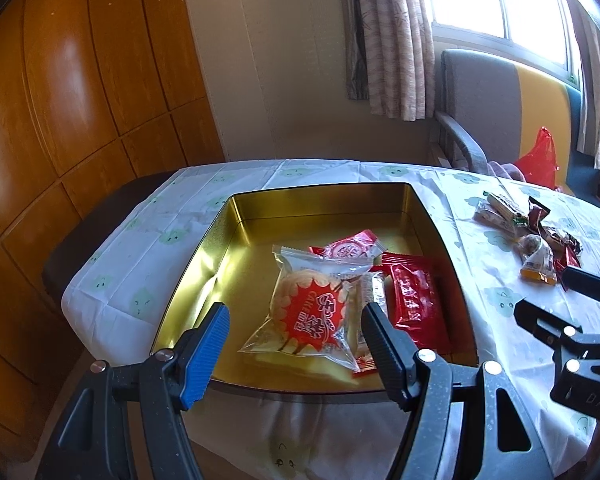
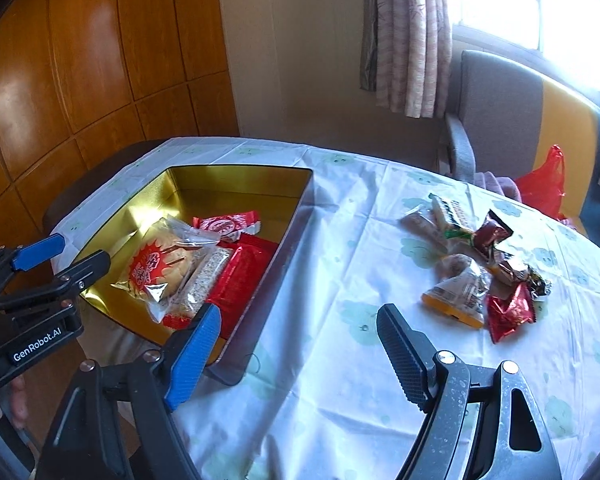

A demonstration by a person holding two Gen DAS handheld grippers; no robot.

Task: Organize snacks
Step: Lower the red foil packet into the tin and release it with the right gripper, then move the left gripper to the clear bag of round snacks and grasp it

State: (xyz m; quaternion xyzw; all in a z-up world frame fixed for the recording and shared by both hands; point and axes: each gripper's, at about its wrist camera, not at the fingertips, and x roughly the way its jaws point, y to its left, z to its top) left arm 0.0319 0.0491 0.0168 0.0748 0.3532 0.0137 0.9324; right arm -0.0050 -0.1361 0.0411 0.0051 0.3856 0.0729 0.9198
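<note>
Left gripper [image 1: 296, 344]: foreground of the left wrist view, jaws wide apart, nothing held, above the near edge of the gold tin [image 1: 204, 248]. Inside the tin, centre frame: a clear-wrapped cake [image 1: 312, 312], a long red packet [image 1: 416, 304] to its right, a red-and-white wrapper [image 1: 348, 248] behind it. Right gripper [image 2: 300, 344]: foreground of the right wrist view, jaws wide apart, empty, over bare tablecloth [image 2: 340, 240] just right of the tin. Loose snacks [image 2: 476, 264] lie in a cluster at centre right, well apart from the tin. A red bag [image 2: 544, 184] sits at the upper right.
</note>
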